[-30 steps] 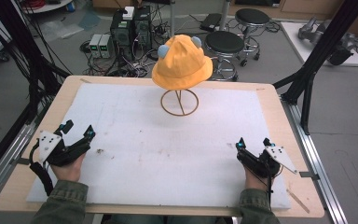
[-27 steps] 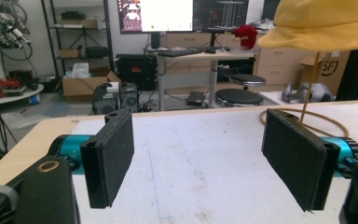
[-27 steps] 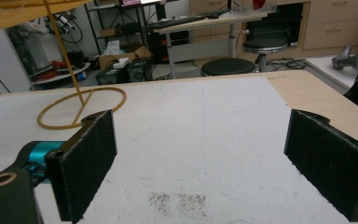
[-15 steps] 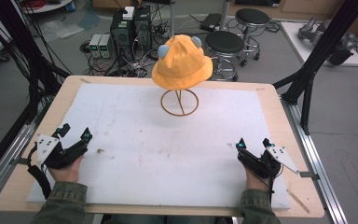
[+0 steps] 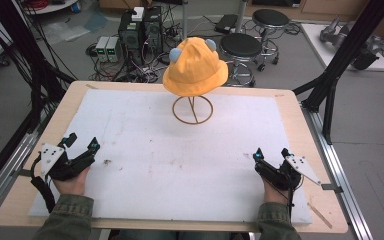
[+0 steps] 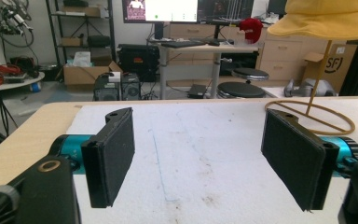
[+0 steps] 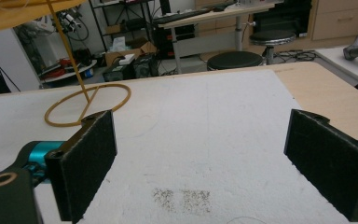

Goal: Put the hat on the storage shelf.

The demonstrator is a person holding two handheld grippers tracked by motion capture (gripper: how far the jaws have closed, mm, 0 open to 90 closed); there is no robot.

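An orange bucket hat [image 5: 195,67] with two small blue ears sits on a thin wire stand with a ring base [image 5: 193,110] at the back middle of the white mat [image 5: 180,165]. My left gripper [image 5: 81,143] rests at the mat's front left, open, nothing between its pads [image 6: 113,154]. At the front right my right gripper [image 5: 271,153] is open too, its pads [image 7: 86,161] wide apart over bare mat. The hat's brim [image 6: 328,21] and the stand's ring [image 6: 319,114] appear at the left gripper view's right; the ring [image 7: 88,105] lies left in the right gripper view.
The mat covers a wooden table [image 5: 300,125] with black frame posts [image 5: 342,60] at both sides. Behind the table stand two round stools [image 5: 242,47] and computer boxes [image 5: 140,30] among cables on the floor. Dirt specks [image 7: 182,196] mark the mat near my right gripper.
My left gripper has drifted slightly back toward the person and down. The right gripper has barely shifted. Both stay open; the hat has not moved.
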